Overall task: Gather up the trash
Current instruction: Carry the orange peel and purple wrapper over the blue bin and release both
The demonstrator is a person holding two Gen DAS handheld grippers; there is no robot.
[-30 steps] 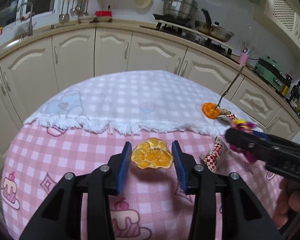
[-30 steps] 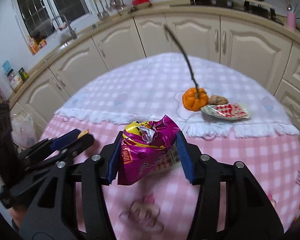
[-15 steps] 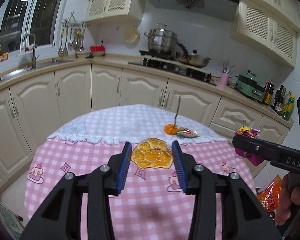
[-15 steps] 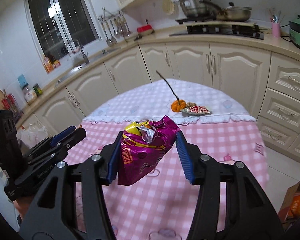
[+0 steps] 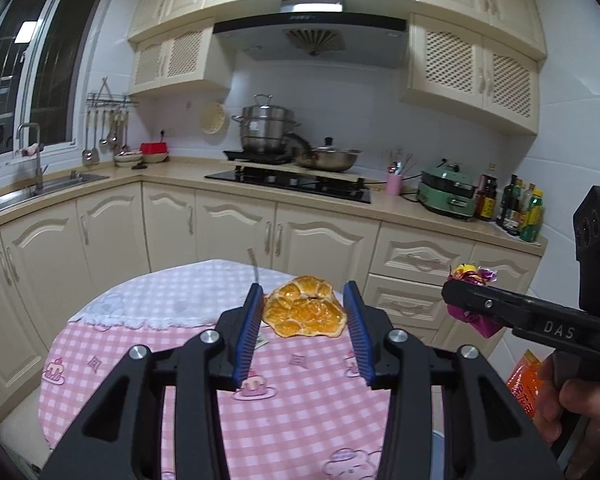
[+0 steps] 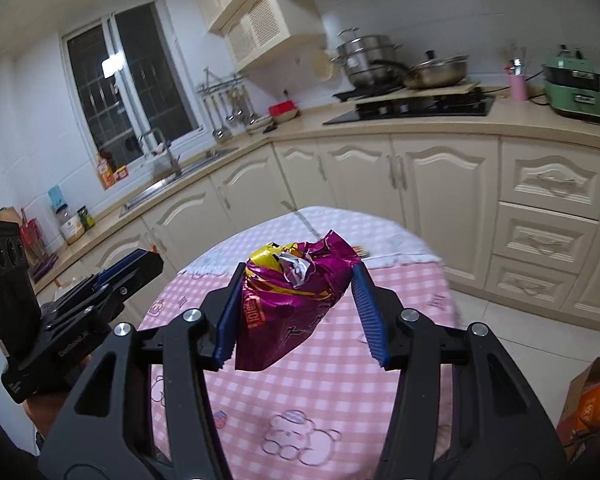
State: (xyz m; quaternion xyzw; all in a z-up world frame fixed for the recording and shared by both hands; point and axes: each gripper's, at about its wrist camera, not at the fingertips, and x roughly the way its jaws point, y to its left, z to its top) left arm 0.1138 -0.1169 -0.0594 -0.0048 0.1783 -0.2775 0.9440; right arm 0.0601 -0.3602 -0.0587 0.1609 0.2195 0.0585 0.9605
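Both pickups look done: left tongs (image 5: 303,320) clamp the flattened orange peel (image 5: 305,312), right tongs (image 6: 296,312) clamp the crumpled magenta foil snack wrapper (image 6: 292,304), both carried above the pink-checked counter (image 5: 292,420). Left to do: binning them (no bin visible).

indoor light is soft and fairly dim, with a cool cast on the white walls. the window (image 6: 140,80) is dark, with only a small bright reflection on the glass. the range hood (image 5: 312,28) carries a pale lit strip. fisheye bending curves the cabinets (image 5: 220,220) and black corners frame both views. the right wrist view is smeared across the far edge of the table (image 6: 400,240), while the purple wrapper (image 6: 296,300) stays sharp, its foil catching small glints. shadows are faint.
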